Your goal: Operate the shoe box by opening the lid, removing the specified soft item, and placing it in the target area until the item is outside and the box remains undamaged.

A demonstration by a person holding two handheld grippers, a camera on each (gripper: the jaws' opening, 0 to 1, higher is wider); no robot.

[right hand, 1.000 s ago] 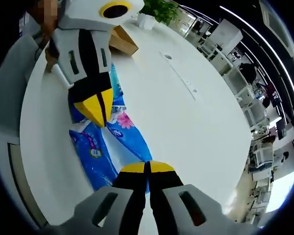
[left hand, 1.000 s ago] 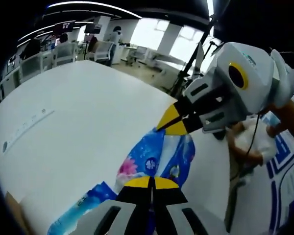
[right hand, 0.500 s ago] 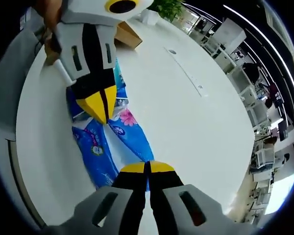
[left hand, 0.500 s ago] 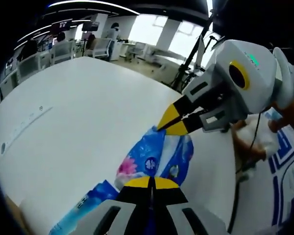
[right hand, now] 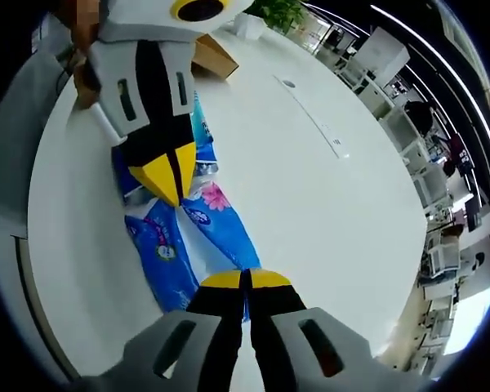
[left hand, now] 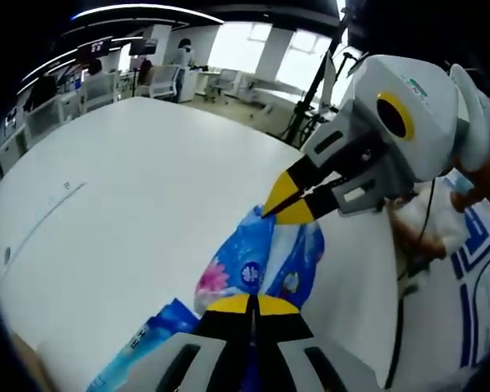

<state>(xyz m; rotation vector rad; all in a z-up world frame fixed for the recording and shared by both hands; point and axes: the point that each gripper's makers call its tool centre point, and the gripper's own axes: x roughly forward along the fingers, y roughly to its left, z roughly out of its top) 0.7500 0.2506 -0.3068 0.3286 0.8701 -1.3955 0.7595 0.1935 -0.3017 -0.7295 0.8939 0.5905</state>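
Both grippers pinch blue pack's lengthwise ends.

I am facing bright far windows beyond my broad white table, with grey office chairs standing near them.

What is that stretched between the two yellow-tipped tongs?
A blue flowered soft pack, pinched at opposite ends by the left tongs and right tongs; the right gripper view shows it over the white table.
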